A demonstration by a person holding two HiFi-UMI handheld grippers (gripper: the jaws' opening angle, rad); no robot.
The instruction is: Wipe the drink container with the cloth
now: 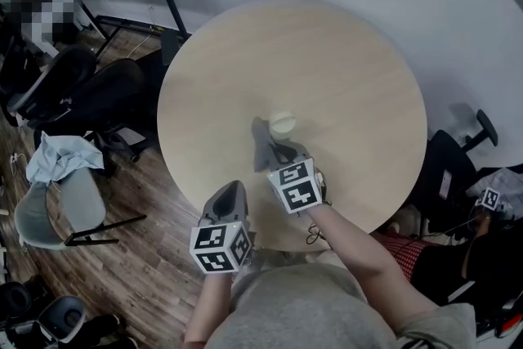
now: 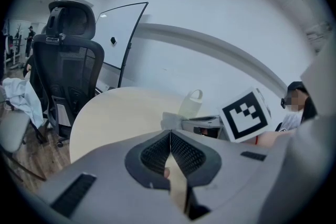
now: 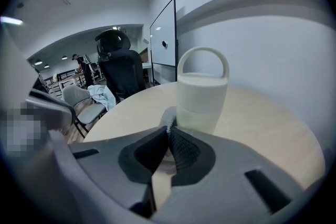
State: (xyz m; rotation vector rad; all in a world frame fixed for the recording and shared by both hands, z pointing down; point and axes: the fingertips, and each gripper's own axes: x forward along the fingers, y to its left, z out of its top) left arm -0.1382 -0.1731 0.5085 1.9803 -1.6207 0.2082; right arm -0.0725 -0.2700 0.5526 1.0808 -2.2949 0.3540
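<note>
A cream drink container [image 1: 283, 124] with a loop handle stands upright near the middle of the round table [image 1: 351, 69]. My right gripper [image 1: 282, 155] is just in front of it, shut on a grey cloth [image 1: 263, 145] that hangs against the container's near left side. In the right gripper view the container [image 3: 202, 97] fills the centre and a cloth [image 3: 169, 117] fold sticks up from the right gripper [image 3: 169, 136]. My left gripper [image 1: 233, 190] hovers over the table's front edge, shut and holding nothing. The left gripper view shows the left gripper [image 2: 170, 136], the container [image 2: 191, 104] and the cloth [image 2: 170, 120].
Black office chairs [image 1: 90, 94] and a grey chair [image 1: 61, 204] with a light blue garment stand left of the table on the wood floor. A whiteboard stand [image 2: 123, 34] is behind the table. More black chairs [image 1: 458, 159] are at the right.
</note>
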